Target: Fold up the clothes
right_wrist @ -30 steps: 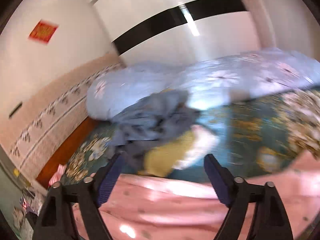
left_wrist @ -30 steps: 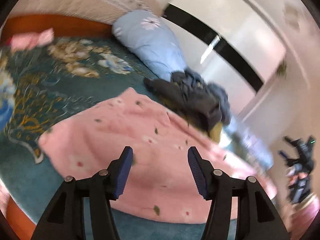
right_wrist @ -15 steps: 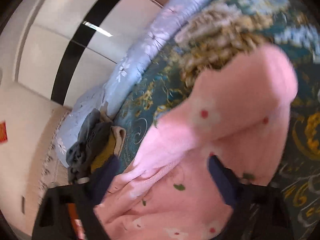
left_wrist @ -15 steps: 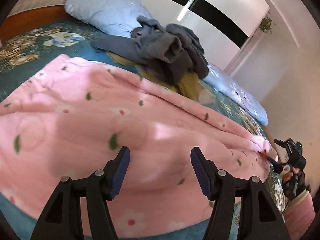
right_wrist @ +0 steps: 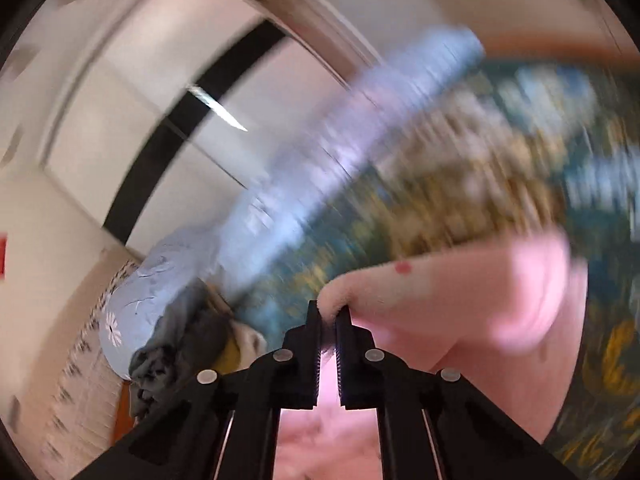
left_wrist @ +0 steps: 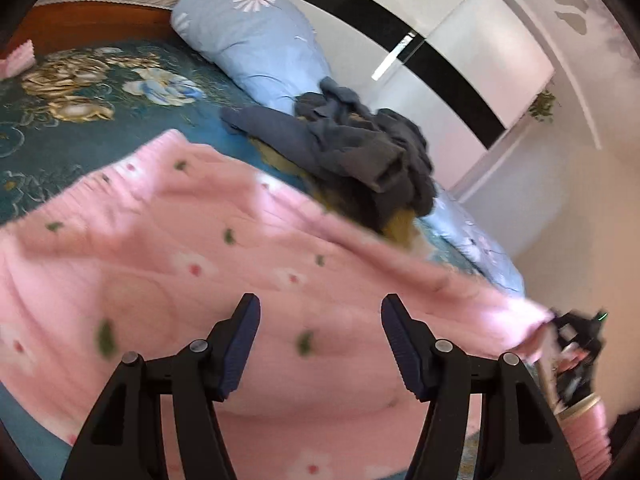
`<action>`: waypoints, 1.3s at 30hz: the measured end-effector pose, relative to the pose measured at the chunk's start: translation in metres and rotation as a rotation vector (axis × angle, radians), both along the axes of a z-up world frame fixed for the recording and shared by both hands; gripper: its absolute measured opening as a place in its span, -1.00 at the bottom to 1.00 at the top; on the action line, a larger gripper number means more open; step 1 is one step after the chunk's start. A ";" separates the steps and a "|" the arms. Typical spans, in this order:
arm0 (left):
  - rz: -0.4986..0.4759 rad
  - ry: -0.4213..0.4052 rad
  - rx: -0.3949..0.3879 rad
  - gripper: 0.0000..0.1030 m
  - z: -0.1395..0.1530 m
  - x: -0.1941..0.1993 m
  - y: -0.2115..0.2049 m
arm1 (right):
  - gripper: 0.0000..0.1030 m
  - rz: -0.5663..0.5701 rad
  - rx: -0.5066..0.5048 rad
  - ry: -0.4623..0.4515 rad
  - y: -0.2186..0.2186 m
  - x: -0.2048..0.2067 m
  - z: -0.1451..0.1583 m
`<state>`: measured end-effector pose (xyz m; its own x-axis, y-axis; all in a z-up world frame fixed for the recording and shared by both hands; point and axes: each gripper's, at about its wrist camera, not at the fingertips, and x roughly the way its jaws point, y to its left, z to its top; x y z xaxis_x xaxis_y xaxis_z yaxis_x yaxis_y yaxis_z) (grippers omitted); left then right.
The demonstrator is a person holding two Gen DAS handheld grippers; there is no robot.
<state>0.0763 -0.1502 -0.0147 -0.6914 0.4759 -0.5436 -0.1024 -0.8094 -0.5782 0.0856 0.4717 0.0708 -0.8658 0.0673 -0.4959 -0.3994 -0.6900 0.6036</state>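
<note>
A pink flowered garment (left_wrist: pixel 200 260) lies spread over the teal bedspread (left_wrist: pixel 80 128). My left gripper (left_wrist: pixel 320 340) hovers just over its middle, open, with cloth below the fingers but none pinched. At the far right of the left wrist view my right gripper (left_wrist: pixel 576 332) holds the garment's stretched end. In the right wrist view, my right gripper (right_wrist: pixel 328 314) is shut on a rounded fold of the pink garment (right_wrist: pixel 460 300), whose edge is squeezed between the pads. That view is heavily blurred.
A heap of dark grey clothes (left_wrist: pixel 360 148) with something yellow under it lies beyond the pink garment, against a long light-blue pillow (left_wrist: pixel 256 40). A wooden headboard (left_wrist: pixel 80 28) bounds the bed at the left. White wardrobe doors (left_wrist: pixel 460 52) stand behind.
My right gripper went from wide open to shut on the pink garment's end, and that end is now pulled taut. The left gripper shifted over the garment and stayed open.
</note>
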 end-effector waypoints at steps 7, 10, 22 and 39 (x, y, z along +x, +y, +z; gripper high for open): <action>-0.008 -0.130 0.064 0.24 -0.026 -0.016 -0.002 | -0.87 -0.019 0.042 -0.259 0.005 -0.112 -0.006; -0.012 -0.099 0.066 0.24 -0.021 -0.014 -0.001 | -0.86 -0.035 -0.013 -0.322 0.005 -0.142 -0.049; -0.044 -0.065 0.084 0.24 -0.016 -0.007 -0.001 | 0.72 0.192 -0.076 -0.059 0.014 -0.098 -0.023; -0.001 -0.001 0.134 0.24 -0.004 0.021 -0.030 | -0.20 -0.129 -0.334 -0.253 0.124 0.120 -0.129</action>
